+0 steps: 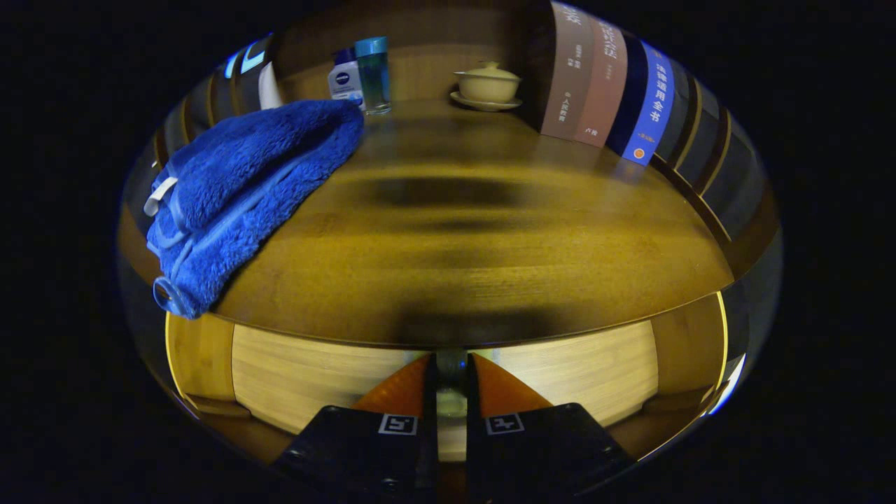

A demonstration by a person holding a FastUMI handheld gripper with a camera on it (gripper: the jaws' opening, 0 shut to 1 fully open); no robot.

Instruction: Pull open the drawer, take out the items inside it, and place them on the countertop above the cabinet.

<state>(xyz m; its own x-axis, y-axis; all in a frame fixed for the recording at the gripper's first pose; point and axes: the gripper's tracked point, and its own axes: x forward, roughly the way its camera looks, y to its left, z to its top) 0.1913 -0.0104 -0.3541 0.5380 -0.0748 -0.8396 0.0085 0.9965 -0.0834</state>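
The tool (451,367) points at the pale wooden drawer front (308,378) just under the edge of the dark wooden tabletop (490,238). Its two fingers stand nearly together, with only a narrow slit between them, and in that slit sits a small knob-like piece (451,364) on the drawer front; whether both fingers actually press on it cannot be told. The drawer itself lies right ahead of the fingertips, its light panel stretching out to either side of them, and nothing of its inside can be seen. Above it, a fluffy blue towel (245,189) lies on the tabletop off to the left of the fingers, one end hanging over the front edge. Beyond the towel, at the back, a small white bottle with a blue cap (344,78) stands touching or just beside a taller blue-green bottle (372,73). To the right of these, a cream lidded tea bowl on its saucer (488,85) rests near a row of upright books (605,84) along the right rear.
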